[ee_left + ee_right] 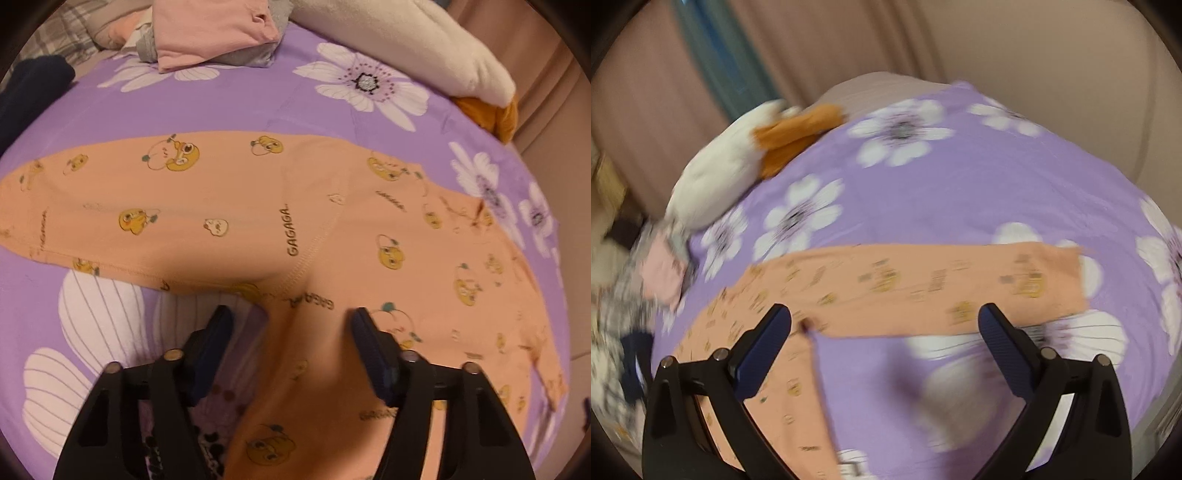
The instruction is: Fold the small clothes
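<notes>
Trousers (pixel 221 206) lie flat on the purple sheet (pixel 229 99), legs spread. Left gripper (pixel 291 317) is half-open, straddling the crotch fabric, pads not yet pressing. Right gripper (pixel 884 314) is wide open above one leg. Risk: closing may pinch the sheet too, or catch one layer only, skewing the fold. Beyond: folded clothes (pixel 214 33), pillow (pixel 406 48).

Your left claw (pixel 291 325) is hanging over the orange pajama pants (pixel 258 221), which are lying flat on the purple flowered bedsheet (pixel 221 103). Its jaws are standing apart, straddling the crotch seam, pads not pressing the cloth. A folded pink garment (pixel 214 33) is sitting at the bed's far edge.
</notes>
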{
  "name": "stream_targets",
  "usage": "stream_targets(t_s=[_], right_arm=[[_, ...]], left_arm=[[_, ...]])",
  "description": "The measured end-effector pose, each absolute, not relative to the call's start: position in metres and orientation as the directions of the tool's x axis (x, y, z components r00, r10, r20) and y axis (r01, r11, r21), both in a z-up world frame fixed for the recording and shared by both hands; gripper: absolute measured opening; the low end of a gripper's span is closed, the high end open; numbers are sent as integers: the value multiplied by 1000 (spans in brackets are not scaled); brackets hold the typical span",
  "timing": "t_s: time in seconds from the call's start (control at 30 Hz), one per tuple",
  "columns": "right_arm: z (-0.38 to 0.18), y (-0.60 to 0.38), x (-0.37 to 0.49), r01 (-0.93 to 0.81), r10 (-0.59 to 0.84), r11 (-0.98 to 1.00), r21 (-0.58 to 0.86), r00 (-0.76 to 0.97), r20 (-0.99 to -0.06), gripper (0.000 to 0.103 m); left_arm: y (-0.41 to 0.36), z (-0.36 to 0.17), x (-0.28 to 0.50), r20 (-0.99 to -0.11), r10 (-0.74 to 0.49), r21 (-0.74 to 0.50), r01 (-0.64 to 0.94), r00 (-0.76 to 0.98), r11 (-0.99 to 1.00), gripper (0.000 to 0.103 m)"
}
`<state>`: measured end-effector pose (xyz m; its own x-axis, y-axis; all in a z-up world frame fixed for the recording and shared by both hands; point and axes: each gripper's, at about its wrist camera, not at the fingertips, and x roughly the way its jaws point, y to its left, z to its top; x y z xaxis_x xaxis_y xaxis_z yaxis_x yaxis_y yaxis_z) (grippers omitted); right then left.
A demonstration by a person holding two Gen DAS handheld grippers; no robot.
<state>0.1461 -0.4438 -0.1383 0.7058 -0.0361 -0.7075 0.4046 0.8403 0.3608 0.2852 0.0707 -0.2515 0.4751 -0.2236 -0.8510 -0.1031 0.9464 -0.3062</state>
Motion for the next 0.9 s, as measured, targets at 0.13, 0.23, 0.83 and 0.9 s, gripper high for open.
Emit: stream_targets(t_s=[0.13, 0.23, 0.83, 0.9], right_arm=[[-154, -524, 117, 513, -18, 684, 518, 722, -692, 98], [-192, -575, 94, 554, 77, 464, 691, 752, -655, 81], [-236, -570, 109, 696, -73, 493, 521, 630, -773, 7], [-214, -555, 121, 683, -116, 572, 454, 615, -780, 7]], left_arm=[[86, -257, 272, -812, -302, -402, -102, 500, 910, 40], [97, -269, 271, -761, -322, -485, -163, 564, 859, 36], [103, -274, 258, -695, -328, -463, -49, 639, 885, 27], [117, -280, 255, -650, -398, -562, -56, 647, 825, 23]])
